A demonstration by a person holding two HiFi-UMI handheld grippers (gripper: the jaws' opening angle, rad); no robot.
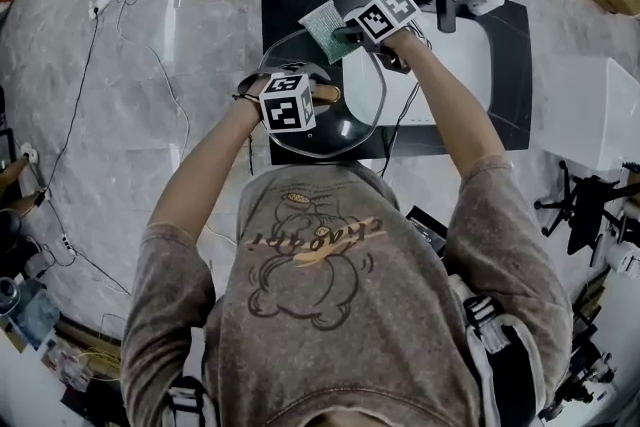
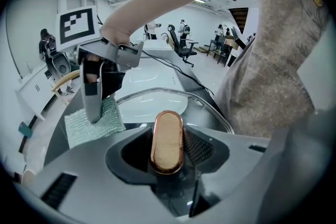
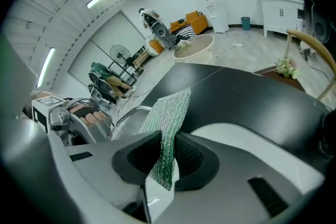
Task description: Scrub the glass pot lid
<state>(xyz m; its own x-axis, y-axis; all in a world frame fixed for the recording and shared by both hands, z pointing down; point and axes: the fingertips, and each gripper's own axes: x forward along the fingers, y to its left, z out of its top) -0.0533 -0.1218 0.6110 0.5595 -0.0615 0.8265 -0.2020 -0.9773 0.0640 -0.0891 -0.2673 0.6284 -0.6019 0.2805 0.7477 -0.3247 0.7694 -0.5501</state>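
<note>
Two grips: lid handle [image 2: 167, 141], green cloth [image 3: 167, 128].

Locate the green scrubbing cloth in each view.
Head view: green scrubbing cloth upper centre, at the right tool.
Left gripper view: left of centre, under that tool.
Right gripper view: centre, clamped between its jaws.
Shared landmark: the glass pot lid, beside the cloth in all three.
</note>
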